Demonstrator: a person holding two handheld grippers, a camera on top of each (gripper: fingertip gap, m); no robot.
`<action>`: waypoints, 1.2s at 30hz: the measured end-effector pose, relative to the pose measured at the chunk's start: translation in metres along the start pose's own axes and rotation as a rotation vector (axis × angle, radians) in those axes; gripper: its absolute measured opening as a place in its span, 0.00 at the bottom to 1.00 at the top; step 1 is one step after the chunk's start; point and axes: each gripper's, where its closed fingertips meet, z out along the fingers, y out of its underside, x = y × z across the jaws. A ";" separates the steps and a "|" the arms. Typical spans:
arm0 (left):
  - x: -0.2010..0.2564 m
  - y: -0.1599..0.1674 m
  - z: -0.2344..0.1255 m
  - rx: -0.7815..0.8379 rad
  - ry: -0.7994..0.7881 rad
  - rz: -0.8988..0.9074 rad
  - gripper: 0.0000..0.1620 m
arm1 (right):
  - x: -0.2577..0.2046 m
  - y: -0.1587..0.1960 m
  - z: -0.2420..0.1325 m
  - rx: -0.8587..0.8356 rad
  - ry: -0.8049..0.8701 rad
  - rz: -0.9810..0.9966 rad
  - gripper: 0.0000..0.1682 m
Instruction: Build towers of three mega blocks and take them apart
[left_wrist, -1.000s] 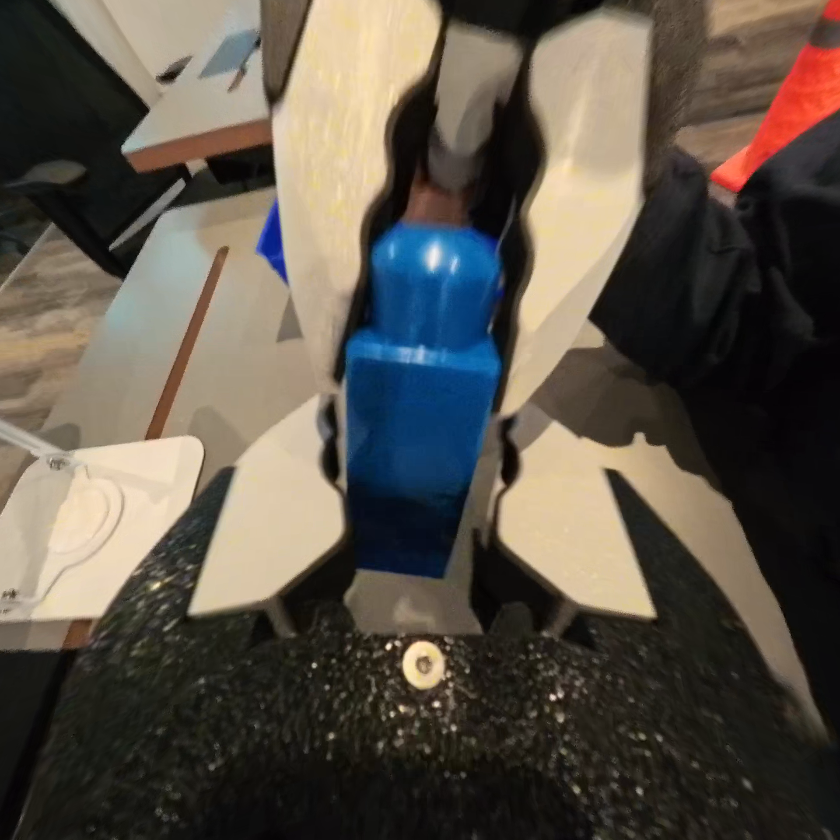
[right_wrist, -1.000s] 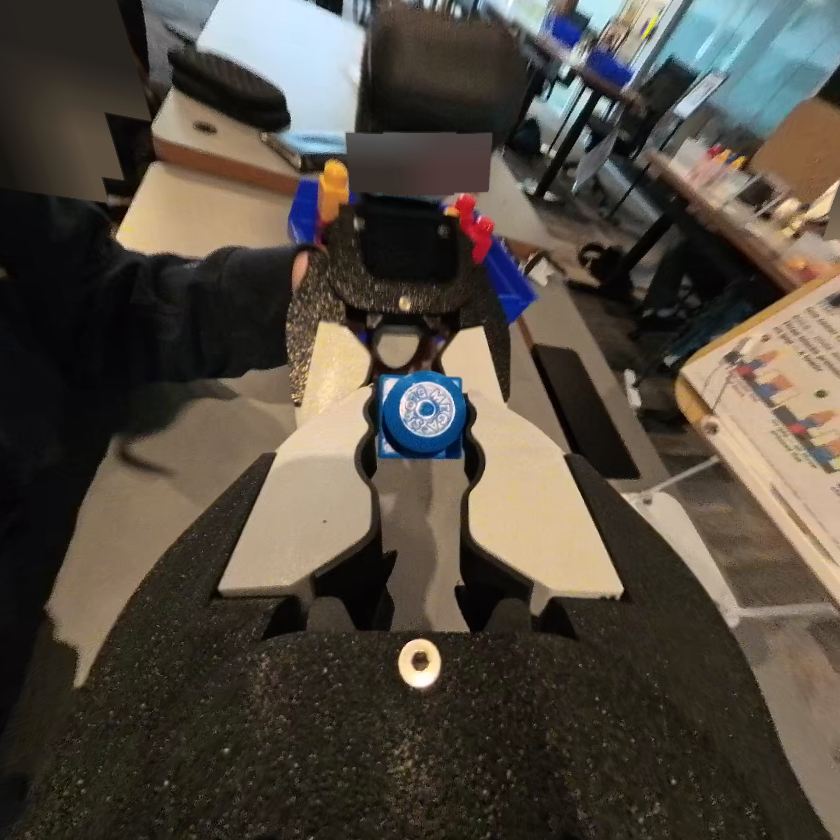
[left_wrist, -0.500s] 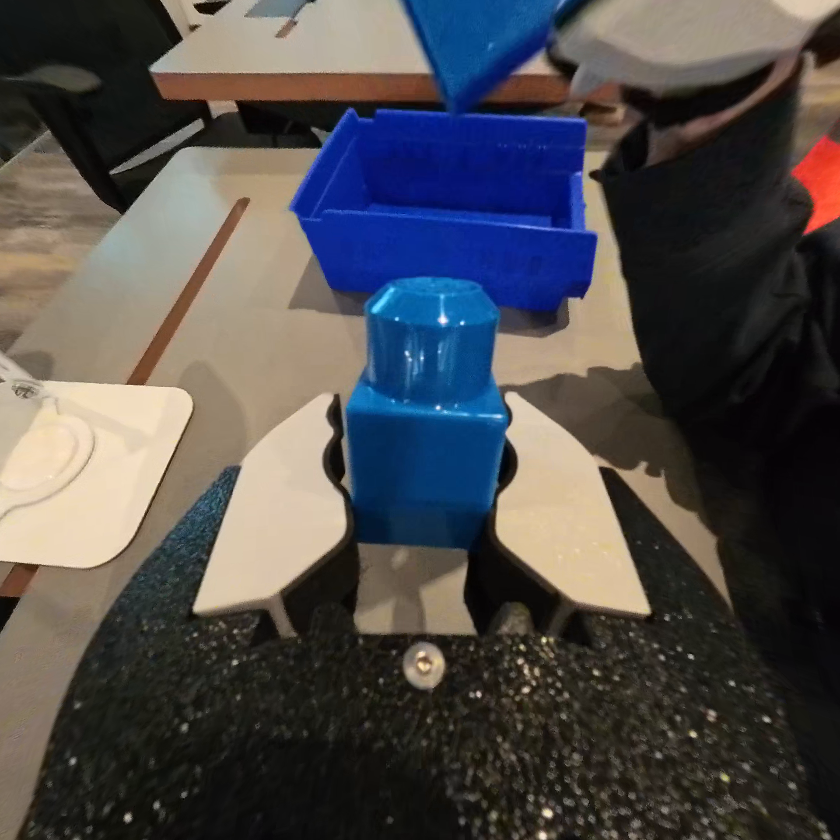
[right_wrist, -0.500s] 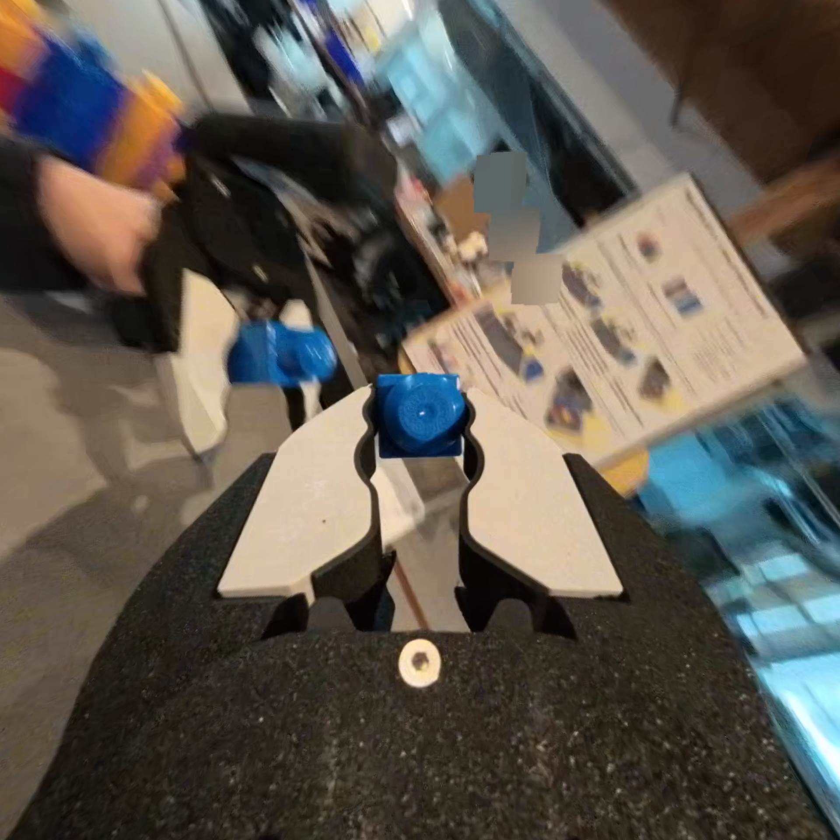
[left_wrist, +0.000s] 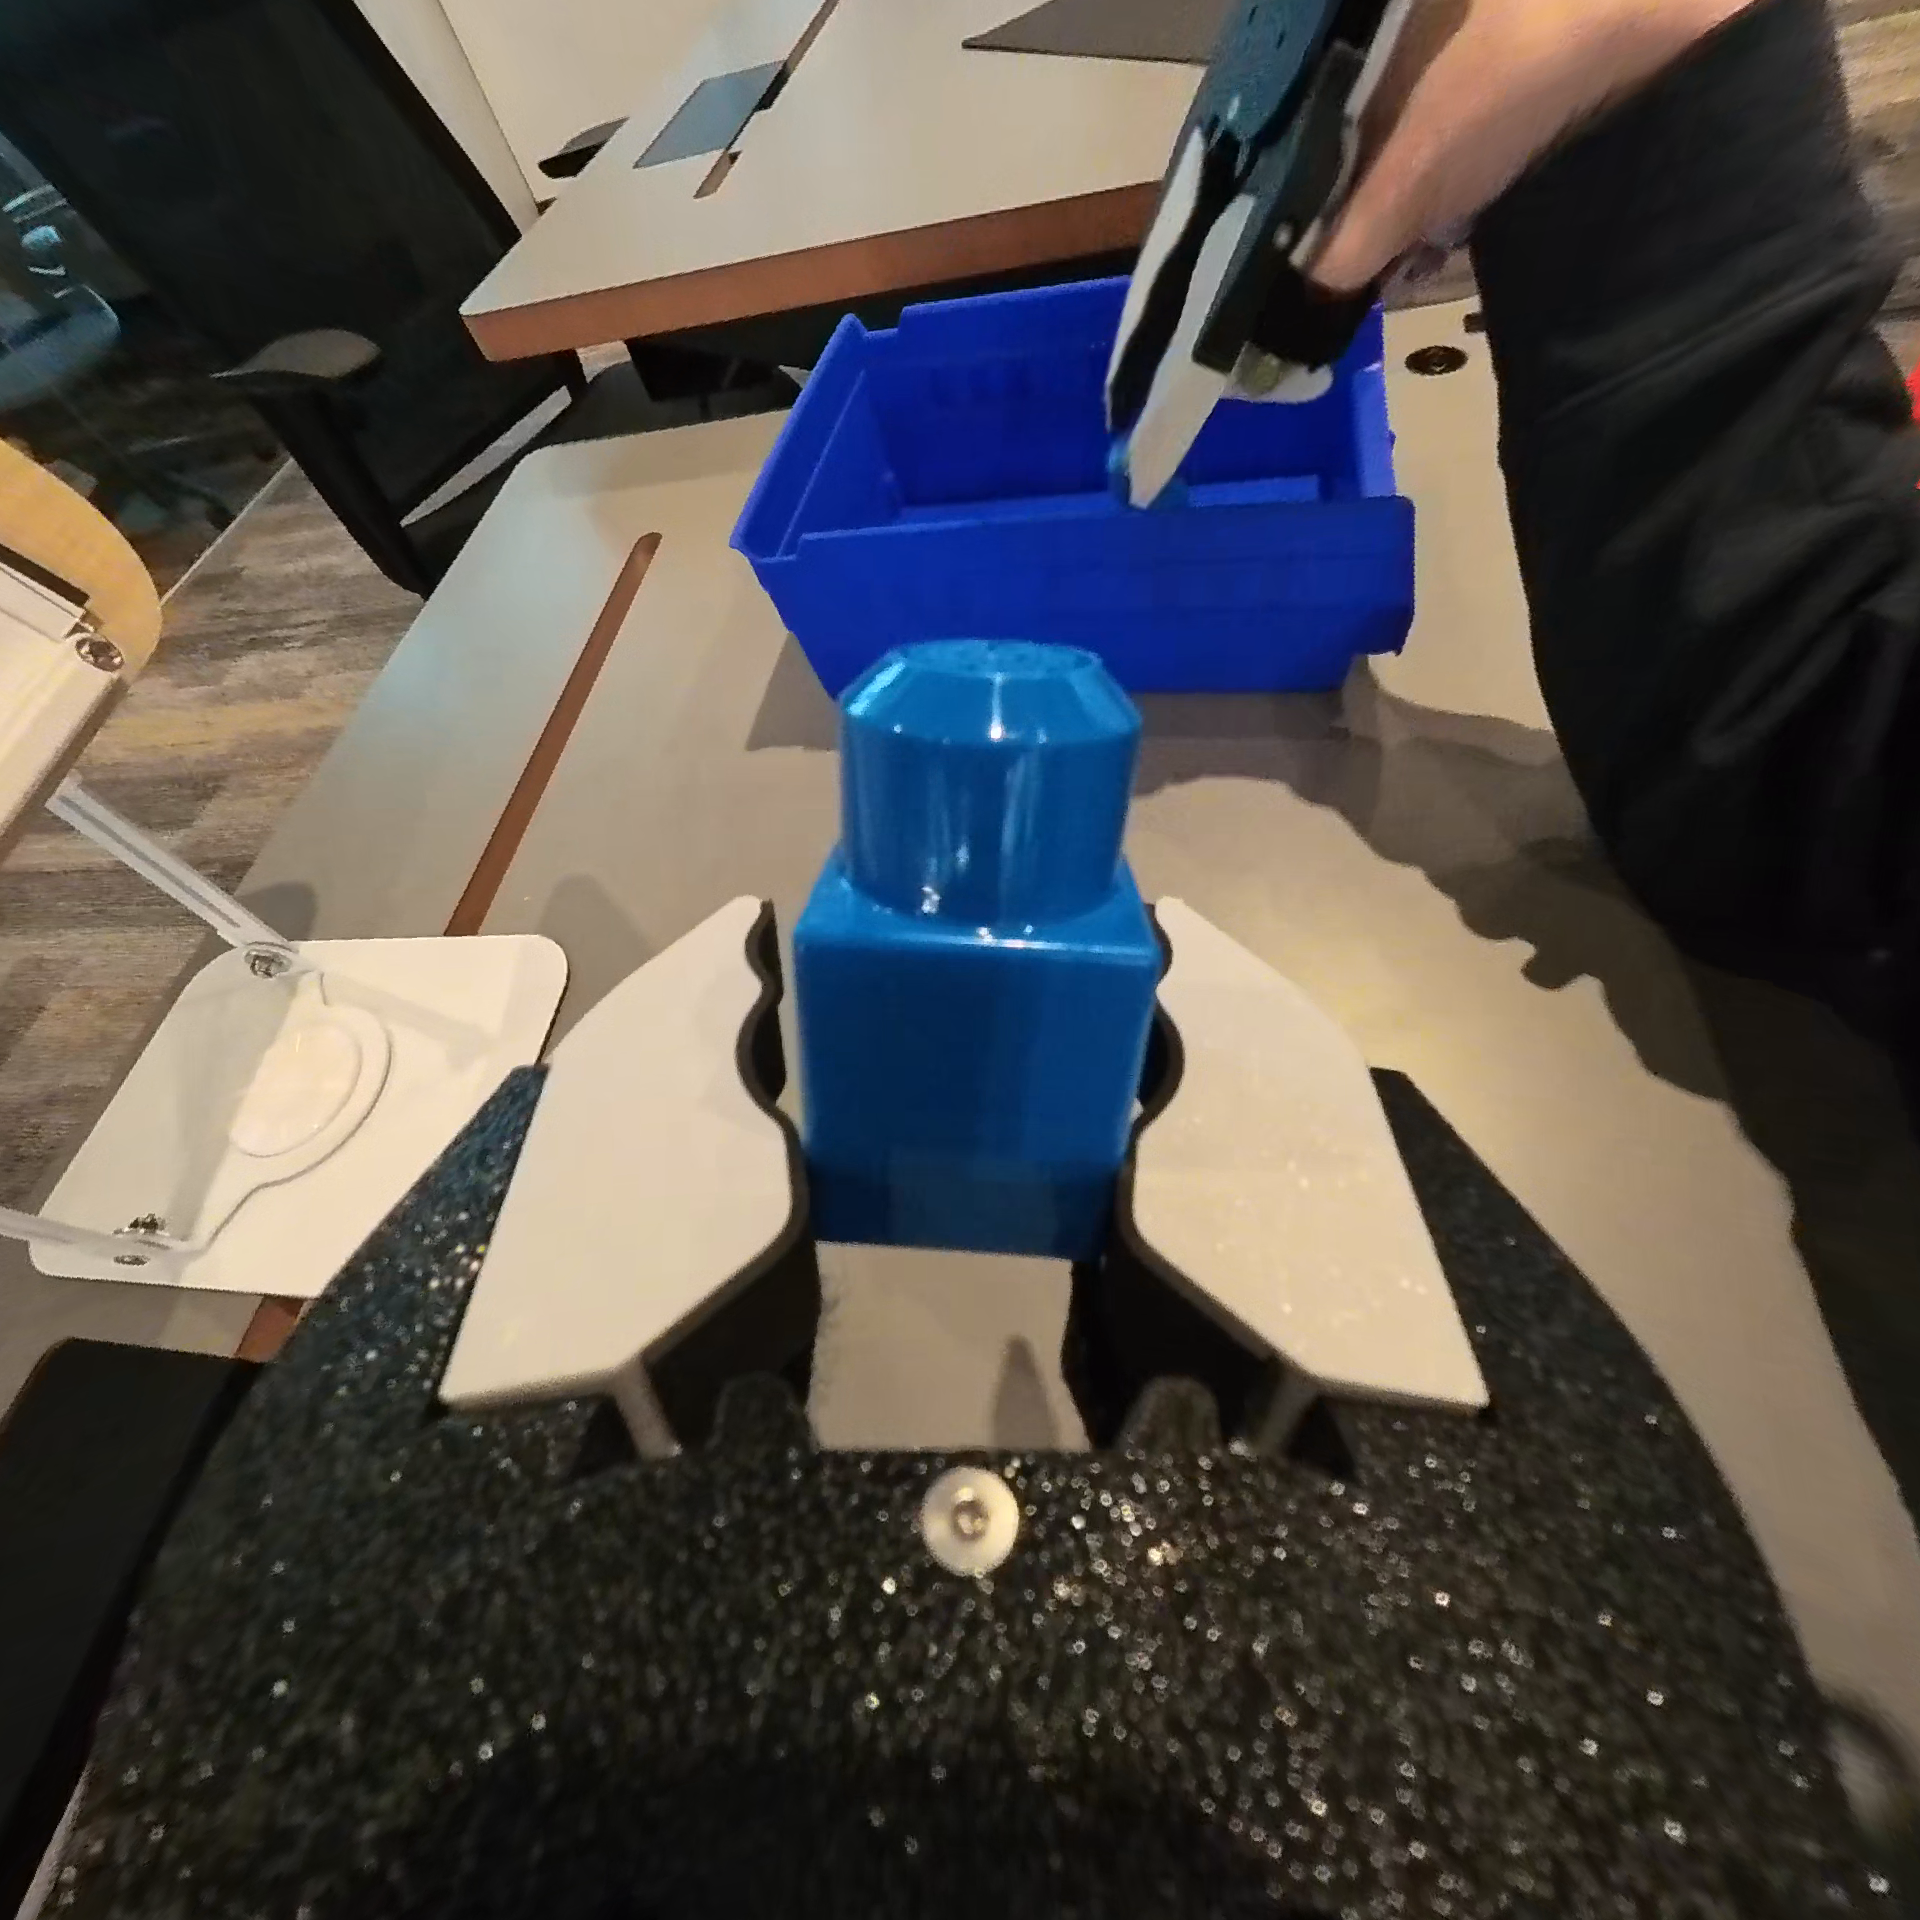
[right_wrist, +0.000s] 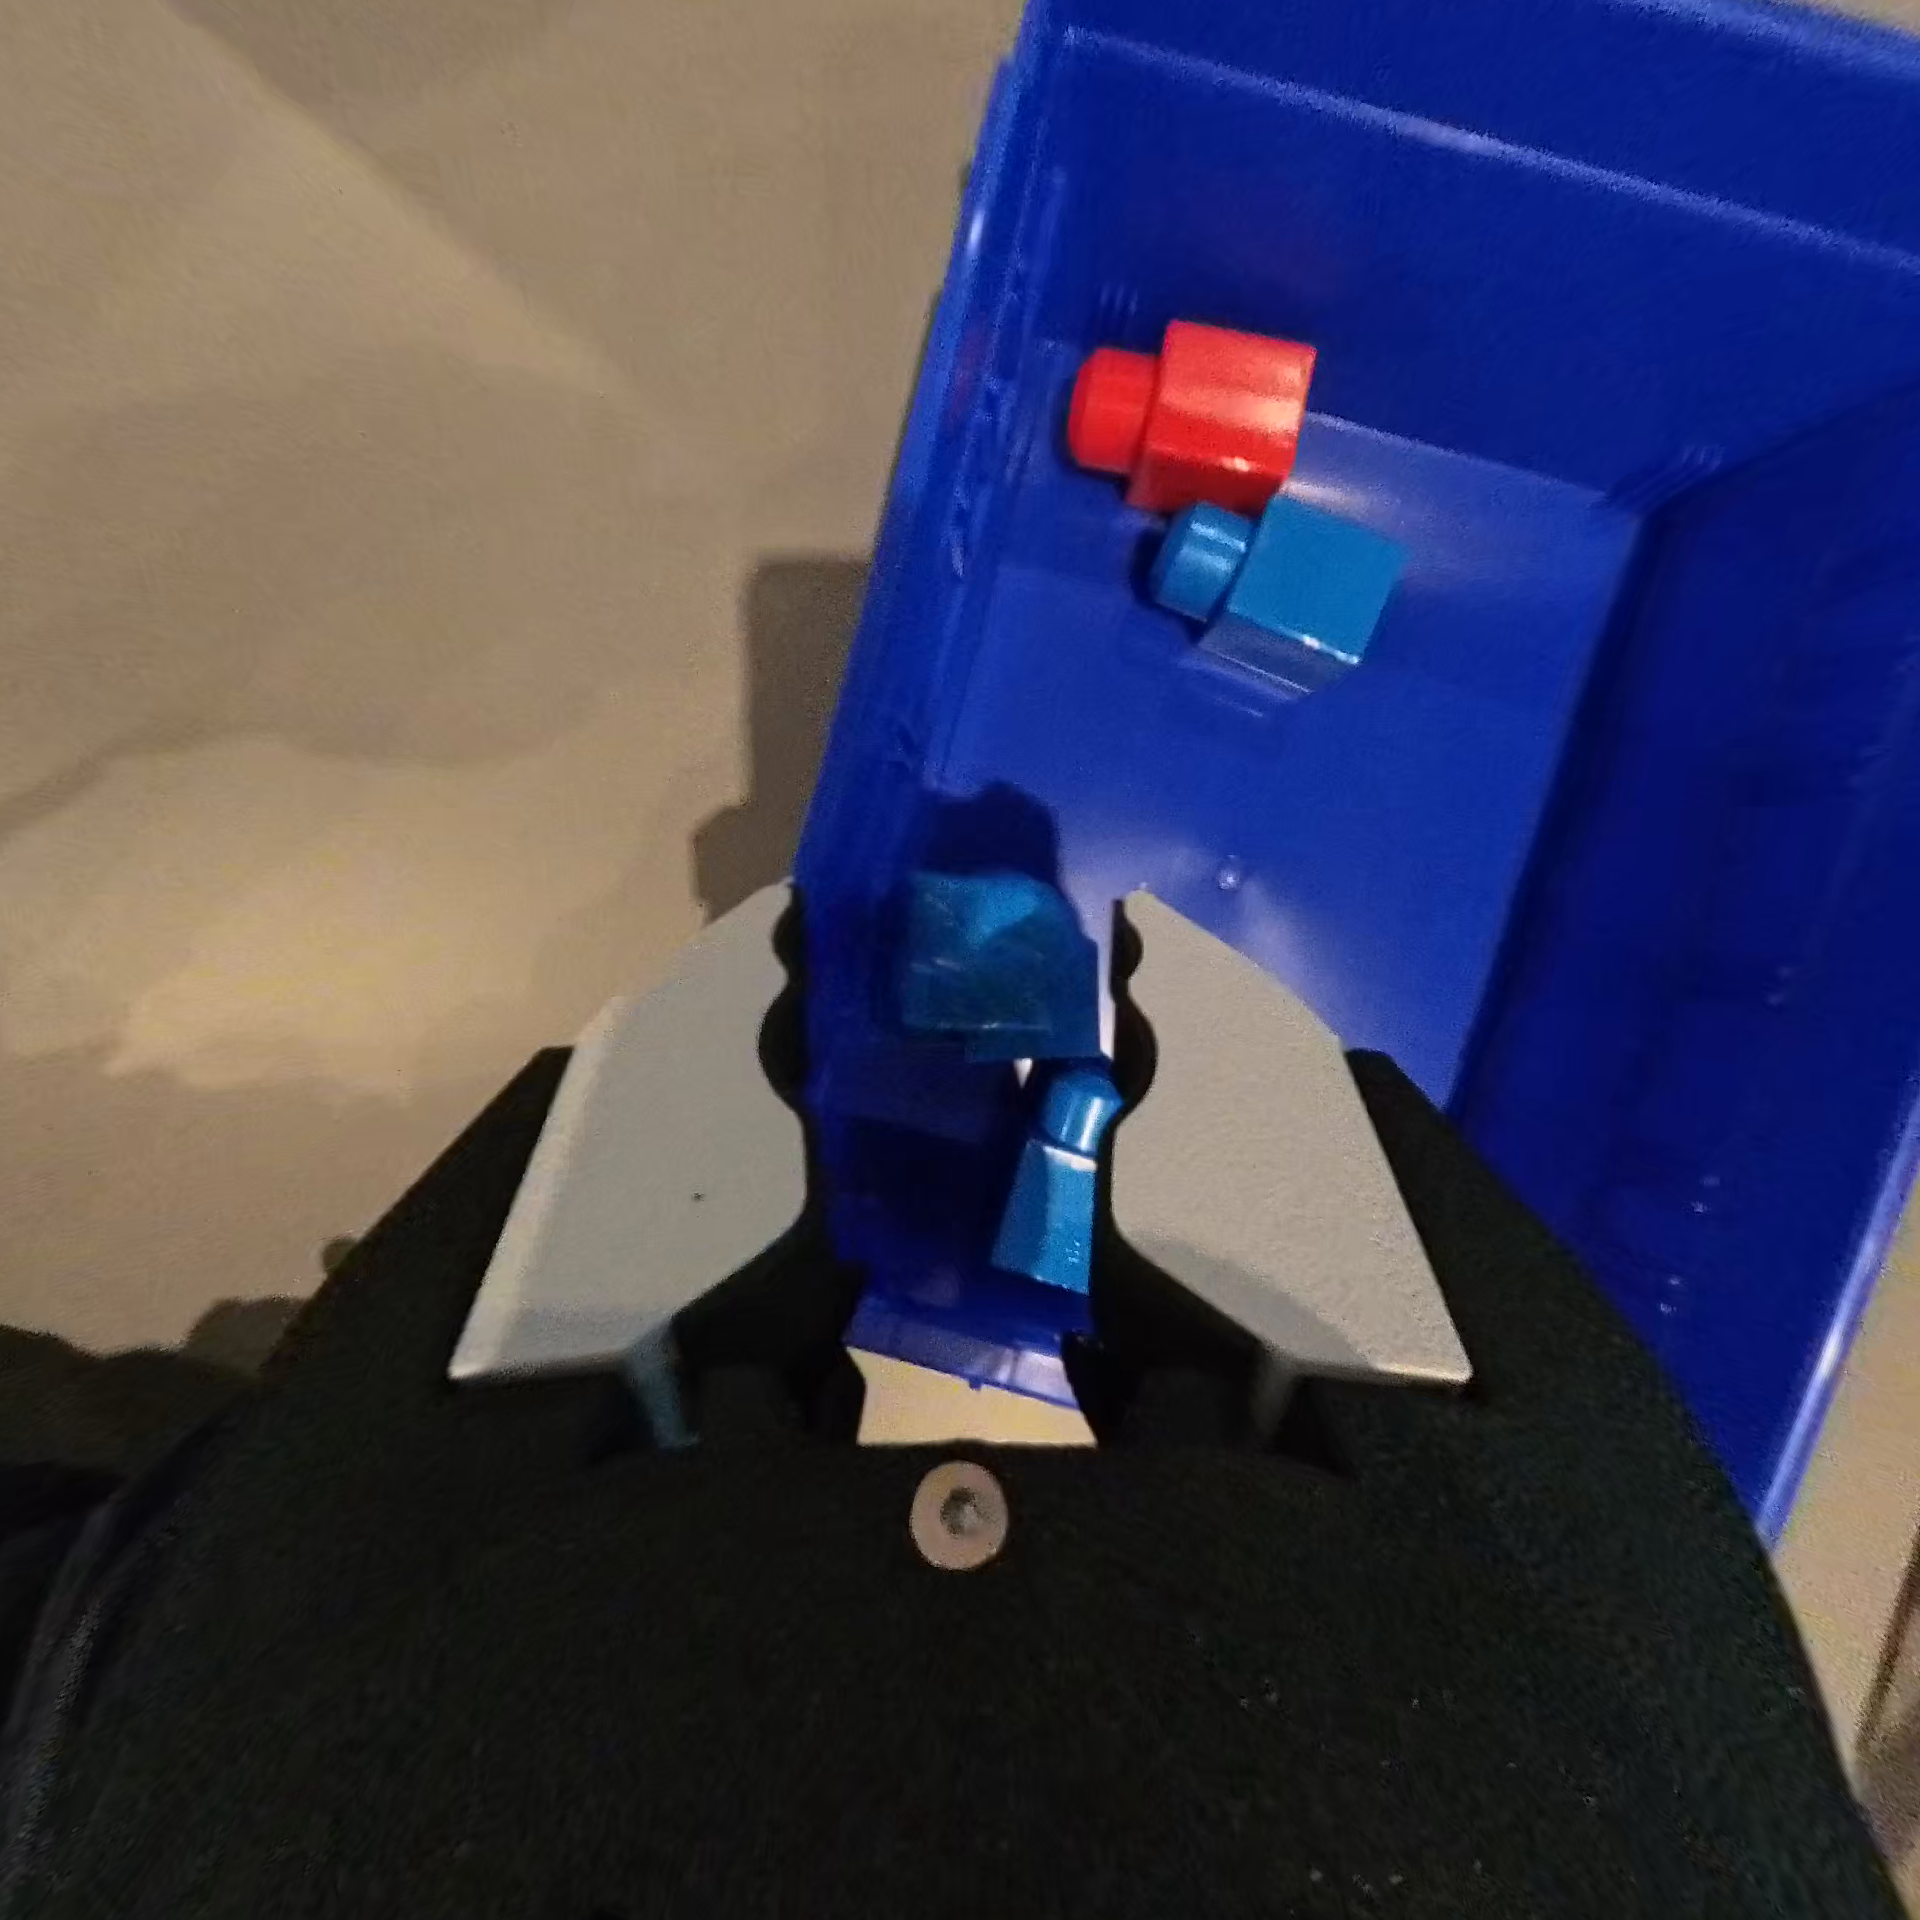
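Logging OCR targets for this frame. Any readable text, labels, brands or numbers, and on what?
No text can be read in either view.
Raised marks on the stud top of the blue block, left wrist view: too faint and foreshortened to read.
Moulded marks along the side wall of the blue bin, right wrist view: blurred, unreadable.
The loose red block in the bin shows no markings.

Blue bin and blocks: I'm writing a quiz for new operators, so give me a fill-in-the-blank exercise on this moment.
1. The left tongs are shut on the held block, whose colour is ___.
2. The right tongs hang over the bin with their jaws ___.
3. The far block in the bin, next to a lying blue block, is ___.

Missing words: blue; open; red.
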 end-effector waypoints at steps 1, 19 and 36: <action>0.000 0.000 0.000 0.002 0.002 0.002 0.40 | -0.003 -0.006 -0.004 0.032 0.000 -0.019 0.37; 0.036 -0.014 0.006 0.038 0.133 0.152 0.41 | -0.293 -0.091 -0.106 0.823 -0.722 -1.062 0.33; 0.032 -0.017 -0.003 0.096 0.140 0.113 0.49 | -0.119 -0.087 -0.084 0.551 0.022 -0.622 0.19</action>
